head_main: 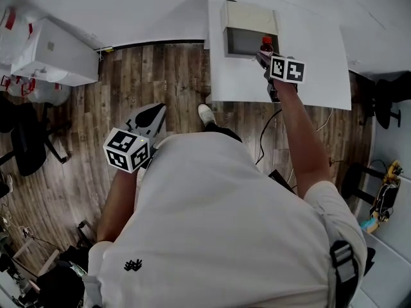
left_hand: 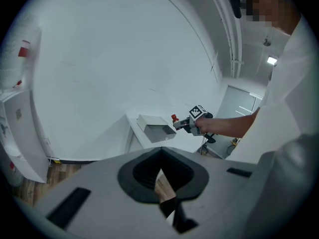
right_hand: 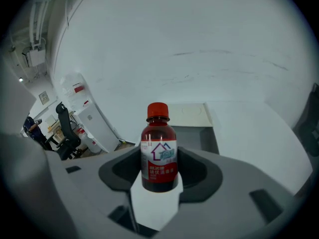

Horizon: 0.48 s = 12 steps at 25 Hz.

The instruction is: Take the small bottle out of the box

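Note:
The small bottle (right_hand: pixel 159 153), dark red with a red cap and a white-and-red label, stands upright between the jaws of my right gripper (right_hand: pixel 159 180), which is shut on it. In the head view the bottle (head_main: pixel 266 44) is in the air at the near right edge of the open box (head_main: pixel 249 24), with the right gripper (head_main: pixel 263 55) just behind it. The left gripper view shows the bottle (left_hand: pixel 174 118) to the right of the box (left_hand: pixel 154 126), outside it. My left gripper (head_main: pixel 153 113) hangs low by the person's left side over the floor, shut and holding nothing.
The box sits at the far end of a white table (head_main: pixel 308 76) against the wall. A white cabinet (head_main: pixel 58 53) and a black office chair (head_main: pixel 29 140) stand to the left on the wooden floor. A dark cable (head_main: pixel 266 130) hangs below the table's near edge.

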### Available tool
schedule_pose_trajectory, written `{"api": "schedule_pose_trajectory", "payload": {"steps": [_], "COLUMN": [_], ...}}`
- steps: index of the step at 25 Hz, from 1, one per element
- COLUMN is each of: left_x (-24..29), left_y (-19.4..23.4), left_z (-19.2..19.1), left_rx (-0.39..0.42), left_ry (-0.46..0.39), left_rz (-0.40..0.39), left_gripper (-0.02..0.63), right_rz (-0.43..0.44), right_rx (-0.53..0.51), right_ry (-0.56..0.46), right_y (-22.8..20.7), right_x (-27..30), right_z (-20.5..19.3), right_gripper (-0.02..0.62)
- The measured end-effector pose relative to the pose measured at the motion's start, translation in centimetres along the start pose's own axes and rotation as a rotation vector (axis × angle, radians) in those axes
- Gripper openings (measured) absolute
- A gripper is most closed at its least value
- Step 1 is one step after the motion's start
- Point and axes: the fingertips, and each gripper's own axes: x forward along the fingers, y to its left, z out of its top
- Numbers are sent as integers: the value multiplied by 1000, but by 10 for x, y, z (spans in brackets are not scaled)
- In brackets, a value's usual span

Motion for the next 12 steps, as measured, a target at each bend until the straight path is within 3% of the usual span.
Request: {"api": "schedule_pose_trajectory", "payload": {"steps": [12], "left_x": [-25], "left_y": [-22], "left_z": [-23], "left_rx": [-20], "left_ry": [-17], "left_rz": [-60], "left_gripper": [6], "right_rz": [102], "right_rx": [-19], "right_ry": [-137], "right_y": [83], "right_x": [-80], "right_z": [-22], "right_gripper": [222]}}
